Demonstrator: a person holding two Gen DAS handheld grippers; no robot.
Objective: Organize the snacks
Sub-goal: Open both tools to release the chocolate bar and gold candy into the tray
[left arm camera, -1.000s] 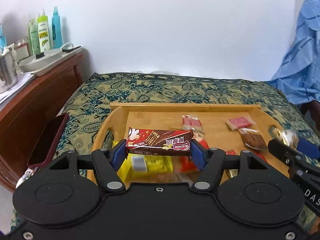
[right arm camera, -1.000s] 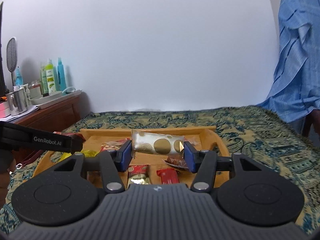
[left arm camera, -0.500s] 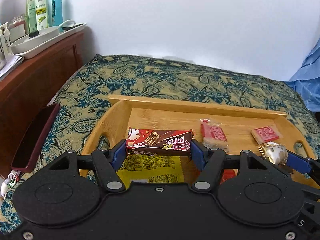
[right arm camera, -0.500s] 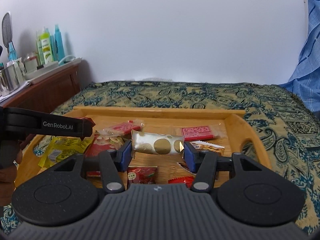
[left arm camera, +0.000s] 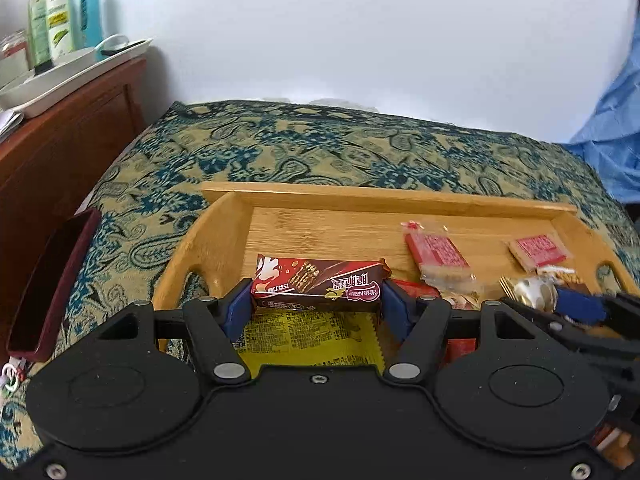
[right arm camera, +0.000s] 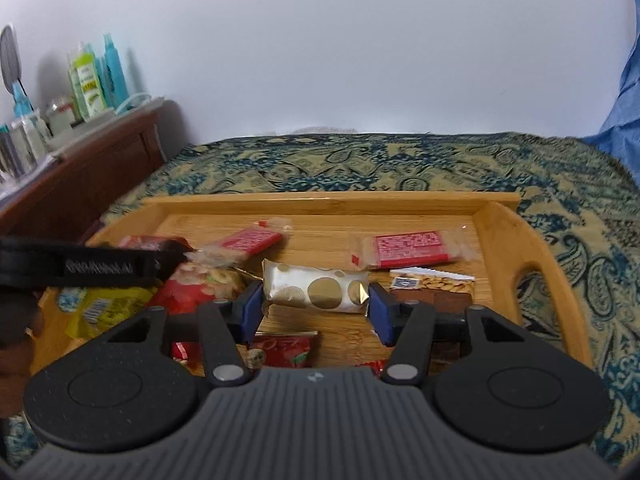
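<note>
The left gripper [left arm camera: 318,304] grips a chocolate bar [left arm camera: 320,286] endwise; the right gripper [right arm camera: 316,306] clamps a gold-spotted packet [right arm camera: 314,290]; both hang over the wooden tray [right arm camera: 332,200], likely for sorting among its loose snacks.

A home bedroom: a bed [left arm camera: 320,152] under a paisley spread, a wooden dresser [left arm camera: 60,140] carrying toiletry bottles [left arm camera: 60,20], and blue cloth [right arm camera: 628,92] hanging by a plain white wall.
</note>
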